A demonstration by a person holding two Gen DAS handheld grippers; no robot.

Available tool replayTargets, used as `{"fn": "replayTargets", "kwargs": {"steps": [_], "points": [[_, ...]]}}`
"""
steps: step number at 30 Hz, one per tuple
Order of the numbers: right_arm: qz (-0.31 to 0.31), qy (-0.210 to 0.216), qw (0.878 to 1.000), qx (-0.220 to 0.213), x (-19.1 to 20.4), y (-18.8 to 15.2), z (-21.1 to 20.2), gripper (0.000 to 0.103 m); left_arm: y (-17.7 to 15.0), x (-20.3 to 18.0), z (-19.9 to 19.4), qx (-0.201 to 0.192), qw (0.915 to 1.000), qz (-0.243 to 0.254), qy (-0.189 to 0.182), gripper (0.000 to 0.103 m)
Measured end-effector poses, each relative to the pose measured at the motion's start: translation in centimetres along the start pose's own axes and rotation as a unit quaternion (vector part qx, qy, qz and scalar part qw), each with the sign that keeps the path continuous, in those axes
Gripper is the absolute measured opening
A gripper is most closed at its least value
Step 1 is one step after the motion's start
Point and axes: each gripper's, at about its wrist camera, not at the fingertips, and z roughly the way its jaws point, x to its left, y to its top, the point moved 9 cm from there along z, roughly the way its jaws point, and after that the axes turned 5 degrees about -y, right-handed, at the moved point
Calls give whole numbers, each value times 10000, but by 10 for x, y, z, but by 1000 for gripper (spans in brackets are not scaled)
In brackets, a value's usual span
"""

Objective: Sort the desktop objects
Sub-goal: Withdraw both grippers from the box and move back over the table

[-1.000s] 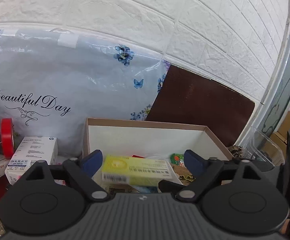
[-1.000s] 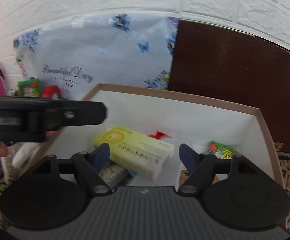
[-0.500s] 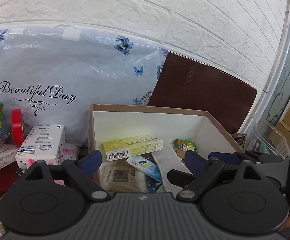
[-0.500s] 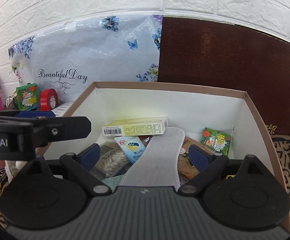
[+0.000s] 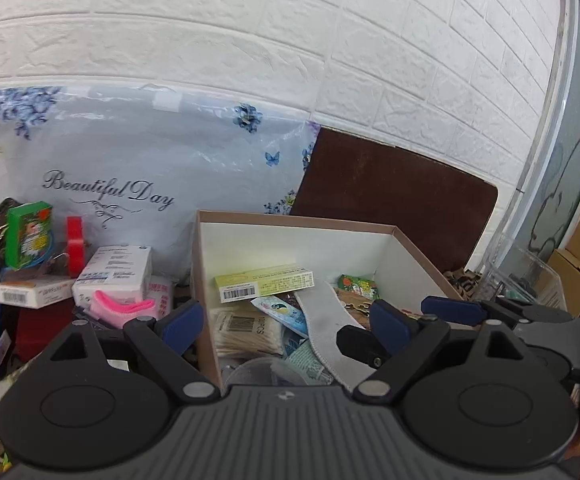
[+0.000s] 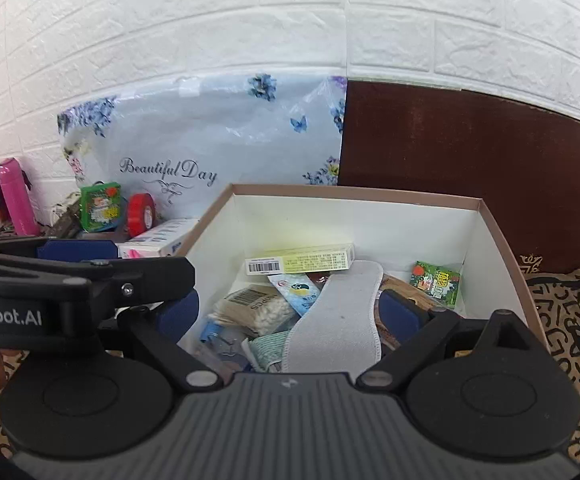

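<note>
White card lines the box, and from the left wrist view the left gripper hangs spread wide and empty at its near-left corner, one fingertip outside the wall, the other over the contents; inside, the yellow carton lies across the back, with the cotton-swab packet and the grey pad nearer; left of the box wait a white carton, a pink piece and a green packet. I'd worry that a careless drop would catch the wall and shove the box; the heap looks loose enough to spill.

Brown rim shows in the right wrist view; the right gripper is likewise splayed, holding nothing, above the box's near edge over the pad; the left tool crosses just left of the box, so I'd judge a collision between the two quite possible; the red tape roll left of the box could roll if nudged.
</note>
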Motion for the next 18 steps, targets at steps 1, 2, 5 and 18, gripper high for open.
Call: {"fn": "replayTargets", "kwargs": {"steps": [1,2,5,18], "points": [[4,13,10000,-46,2,-1,-6,95,-2,0,-7,-49,10000,-15,80,94],[-1,30,10000,-86,5,-2,-12,95,-5,0,-13,-83,9998,-19,159,96],[-65,93,9998,-160,15,-8,-26,95,-14,-1,-31,-113,9995,46,300,96],[-338,371,9978,-437,78,-52,-69,95,-74,23,-99,-472,9961,-561,495,100]]}}
